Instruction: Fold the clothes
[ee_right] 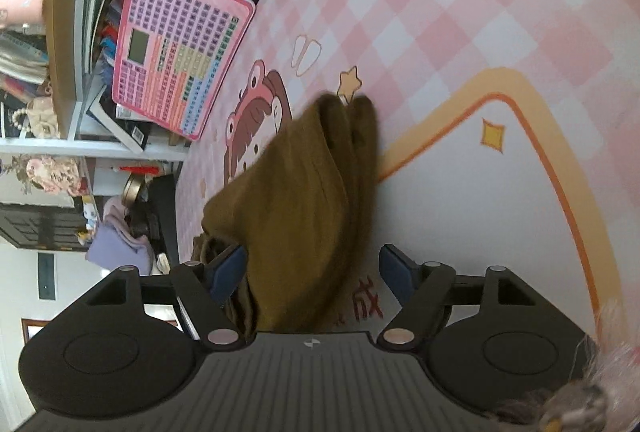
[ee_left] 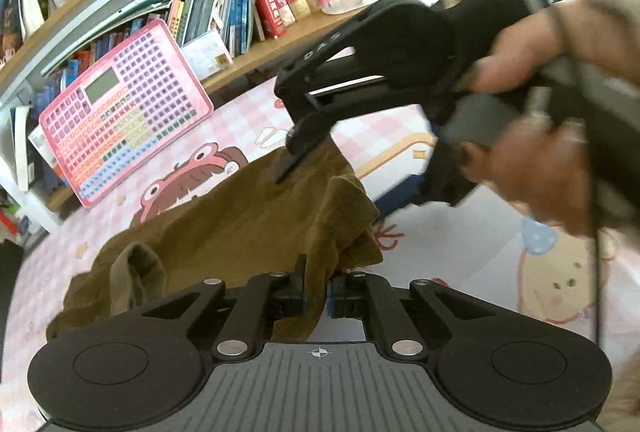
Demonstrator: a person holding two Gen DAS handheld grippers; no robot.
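Lay bunched, the brown garment [ee_left: 248,216], on the pink checked surface [ee_left: 248,120], from centre down to 6 o'clock in the left wrist view. Pinched a fold of it at 6 o'clock between the pressed-together fingers of the left gripper [ee_left: 316,292]. Hung over the same cloth with fingers [ee_right: 230,268] spread wide, the right gripper [ee_right: 314,270], gripping nothing, the fabric running between and beneath the blue pads. Probably called for a steady left pinch, so the held edge would not slip, and for closing the right fingers on one clean layer, not the whole wad, before carrying it over. Showed only from the left wrist: the right gripper's tip touching the cloth near 12 o'clock of the heap, and the hand [ee_left: 532,172] at 3 o'clock. Showed only from the right wrist: the spread of those fingers and the bare surface at 3 o'clock.
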